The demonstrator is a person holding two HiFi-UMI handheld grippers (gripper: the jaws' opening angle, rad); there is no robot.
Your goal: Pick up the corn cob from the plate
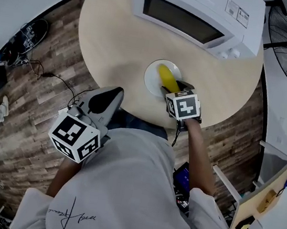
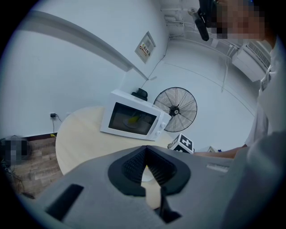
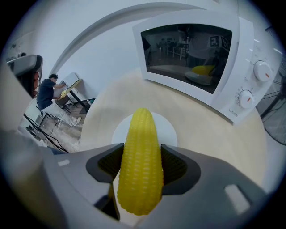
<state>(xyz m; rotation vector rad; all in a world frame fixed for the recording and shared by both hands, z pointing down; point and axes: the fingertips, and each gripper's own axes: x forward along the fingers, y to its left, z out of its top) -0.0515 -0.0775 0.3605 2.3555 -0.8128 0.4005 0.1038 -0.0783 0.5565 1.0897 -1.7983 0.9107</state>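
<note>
The right gripper (image 3: 140, 166) clamps its jaws on the yellow corn cob (image 3: 139, 147), over the white plate (image 3: 169, 129) on the round table (image 1: 112, 33), near the microwave (image 1: 200, 13). The left gripper (image 2: 145, 166), jaws together and empty, hangs at the table's near-left edge.

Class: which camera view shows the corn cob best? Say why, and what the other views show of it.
The right gripper view: the corn cob fills the middle, kernels clear, between the jaws of the right gripper. The head view shows only its far part over the plate. The left gripper view misses it.
</note>
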